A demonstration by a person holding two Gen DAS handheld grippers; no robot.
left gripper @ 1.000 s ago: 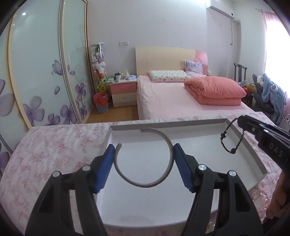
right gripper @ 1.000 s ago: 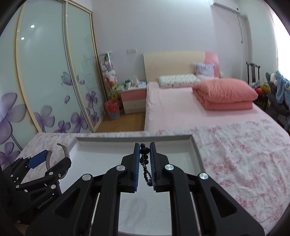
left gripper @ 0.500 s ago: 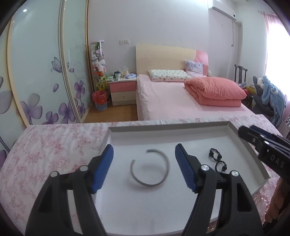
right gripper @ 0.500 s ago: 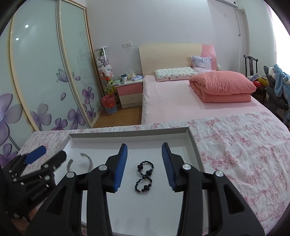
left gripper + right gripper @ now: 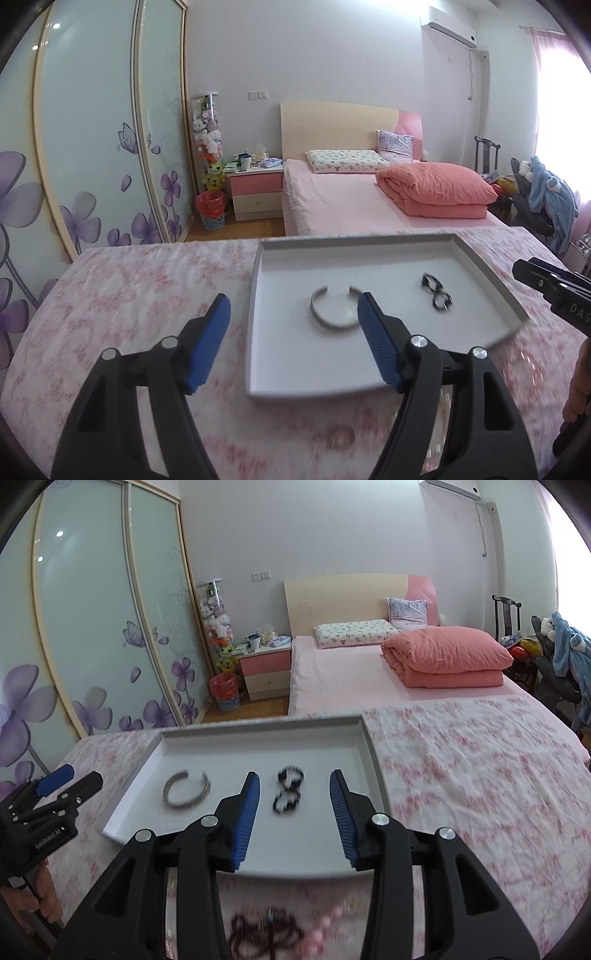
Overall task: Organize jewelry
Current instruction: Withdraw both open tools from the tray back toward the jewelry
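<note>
Just beyond the parted right claw [image 5: 293,812] lies the bead bracelet [image 5: 289,789]

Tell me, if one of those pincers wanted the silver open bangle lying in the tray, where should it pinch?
Probably across the closed curved band of the silver bangle, the part nearest the camera, coming down from above with one finger inside the loop and one outside. It lies flat in the white tray, its gap facing the far wall, so the near arc is solid. The black bead bracelet lies apart, leaving room.
</note>
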